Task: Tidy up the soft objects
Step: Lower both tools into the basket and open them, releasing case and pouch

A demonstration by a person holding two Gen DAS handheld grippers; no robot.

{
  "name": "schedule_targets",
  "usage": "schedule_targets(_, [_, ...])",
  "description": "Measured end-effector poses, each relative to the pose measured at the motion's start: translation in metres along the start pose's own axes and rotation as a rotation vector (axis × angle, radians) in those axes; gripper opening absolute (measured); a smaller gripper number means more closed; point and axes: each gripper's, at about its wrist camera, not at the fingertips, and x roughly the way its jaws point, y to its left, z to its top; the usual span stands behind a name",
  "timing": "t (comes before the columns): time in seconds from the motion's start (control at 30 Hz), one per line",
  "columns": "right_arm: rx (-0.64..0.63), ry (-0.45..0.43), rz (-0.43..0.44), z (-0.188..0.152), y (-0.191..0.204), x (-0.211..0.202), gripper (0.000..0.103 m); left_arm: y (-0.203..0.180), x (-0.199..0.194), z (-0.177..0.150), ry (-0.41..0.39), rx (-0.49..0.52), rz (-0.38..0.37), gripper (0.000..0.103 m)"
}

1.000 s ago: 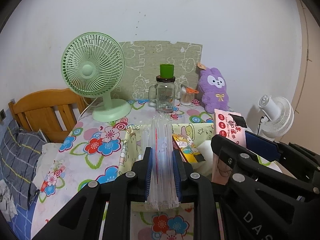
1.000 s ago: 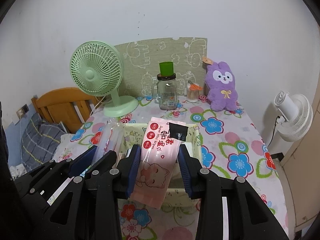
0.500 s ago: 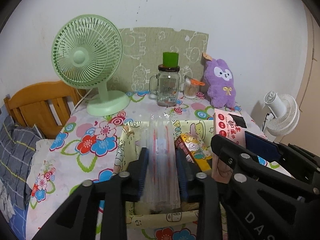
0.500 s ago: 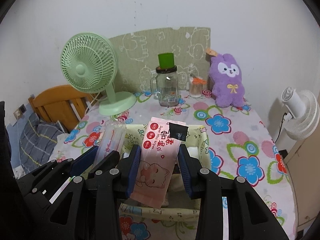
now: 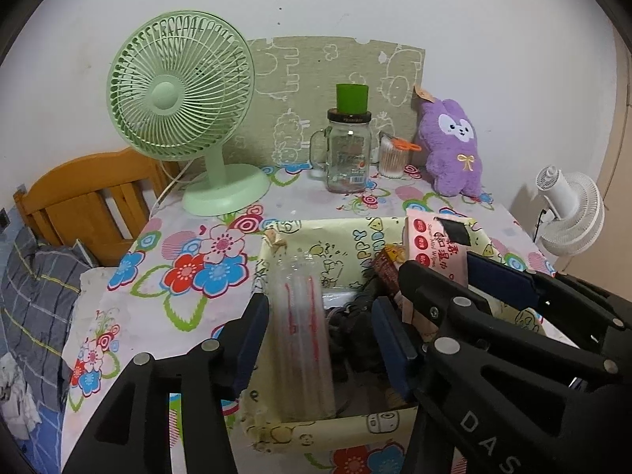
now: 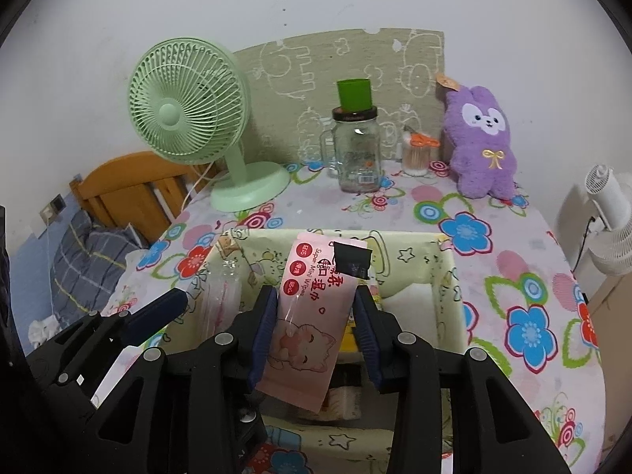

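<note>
A yellow cartoon-print box [image 5: 316,233] stands on the flowered tablecloth. My left gripper [image 5: 320,312] hangs over its left part with the jaws opening. A clear plastic tube pack [image 5: 300,335] stands in the box between them, leaning by the left pad, with a gap to the right pad. My right gripper [image 6: 316,308] has a pink wet-wipes pack [image 6: 312,316] between its pads, tilted above the box [image 6: 446,276]. Its jaws are starting to open while the pads still touch the pack. A purple plush rabbit [image 6: 480,142] sits at the back right.
At the back stand a green desk fan [image 5: 181,91], a glass jar mug [image 5: 349,154] topped by a green cup, and a small swab jar [image 5: 391,162]. A white fan [image 5: 568,213] stands beyond the right table edge. A wooden headboard [image 5: 79,197] and plaid bedding lie left.
Both grippers have come forward and down over the box. The left jaws have spread away from the clear pack, which now rests in the box. The pink pack stays between the right pads.
</note>
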Motion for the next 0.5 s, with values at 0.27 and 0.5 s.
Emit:
schedule_targets(0.27, [0.002, -0.015, -0.026, -0.002, -0.001, -0.007, 0.061, 0.004, -0.009, -0.002, -0.012, -0.006, 0.013, 0.062])
schedule_targets(0.5, [0.028, -0.039, -0.045, -0.005, -0.007, -0.027, 0.068, 0.001, -0.027, -0.003, -0.043, -0.005, 0.007, 0.068])
